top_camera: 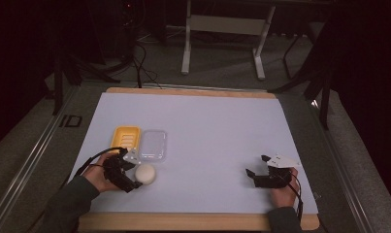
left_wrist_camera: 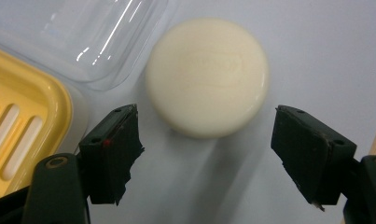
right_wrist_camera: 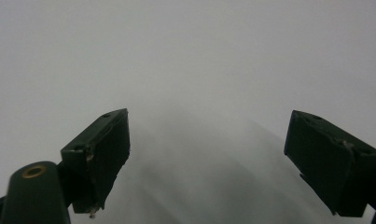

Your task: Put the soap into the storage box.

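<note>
Round cream soap bar [left_wrist_camera: 207, 77] found lying flat on the white sheet [top_camera: 207, 126], near the left end of the tabletop's near edge, just right of the left gripper [top_camera: 131, 175]. Yellow slotted soap dish [top_camera: 125, 137] and clear plastic lid [top_camera: 153, 144] set side by side just beyond it, toward the far edge; lid's near corner close to the bar, contact not resolvable.

Left gripper seen with jaws part open, pads [left_wrist_camera: 112, 154] standing clear either side of the bar's near rim, gap a little wider than the bar, nothing held. Right gripper [top_camera: 257, 165] parked near the right end of the near edge, well apart from the soap; jaws wide in the right gripper view [right_wrist_camera: 204, 163], bare sheet between them, empty.

Handling, judged: bar solid and stiff, light for its bulk, smooth and glossy with domed top and rounded rim, so likely slippery under the pads. Not fragile, though a hard squeeze could mark the surface. Best hold judged across the full width at mid-height of the rim, pads square to the sides and low to the sheet; a grip high on the curve judged likely to squirt the bar out
</note>
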The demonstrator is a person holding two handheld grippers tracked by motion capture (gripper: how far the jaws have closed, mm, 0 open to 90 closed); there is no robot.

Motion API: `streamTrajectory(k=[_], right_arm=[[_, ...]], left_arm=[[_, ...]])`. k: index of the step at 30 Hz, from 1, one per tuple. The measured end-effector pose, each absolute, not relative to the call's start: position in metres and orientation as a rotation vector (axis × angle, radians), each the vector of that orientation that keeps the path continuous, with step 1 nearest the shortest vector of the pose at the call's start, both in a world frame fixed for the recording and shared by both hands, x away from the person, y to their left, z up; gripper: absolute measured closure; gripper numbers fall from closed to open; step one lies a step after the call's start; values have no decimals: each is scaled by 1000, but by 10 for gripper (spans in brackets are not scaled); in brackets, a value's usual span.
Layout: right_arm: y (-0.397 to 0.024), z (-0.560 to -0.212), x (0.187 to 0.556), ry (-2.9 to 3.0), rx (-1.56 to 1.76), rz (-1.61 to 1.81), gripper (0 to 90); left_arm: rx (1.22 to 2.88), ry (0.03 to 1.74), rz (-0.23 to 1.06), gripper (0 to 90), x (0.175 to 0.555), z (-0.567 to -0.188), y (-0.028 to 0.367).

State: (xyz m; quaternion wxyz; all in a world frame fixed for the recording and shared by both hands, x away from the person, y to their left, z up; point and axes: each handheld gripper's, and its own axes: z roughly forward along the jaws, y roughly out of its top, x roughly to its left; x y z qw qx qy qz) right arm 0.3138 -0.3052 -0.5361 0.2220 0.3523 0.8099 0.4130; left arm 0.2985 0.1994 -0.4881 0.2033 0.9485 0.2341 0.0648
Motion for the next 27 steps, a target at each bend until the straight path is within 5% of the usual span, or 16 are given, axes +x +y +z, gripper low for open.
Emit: streamTrajectory(k=[27], right_arm=[[-305,-536,314,2237,966,1142,139]], left_arm=[[2750,588,138,147,312,-500,173]])
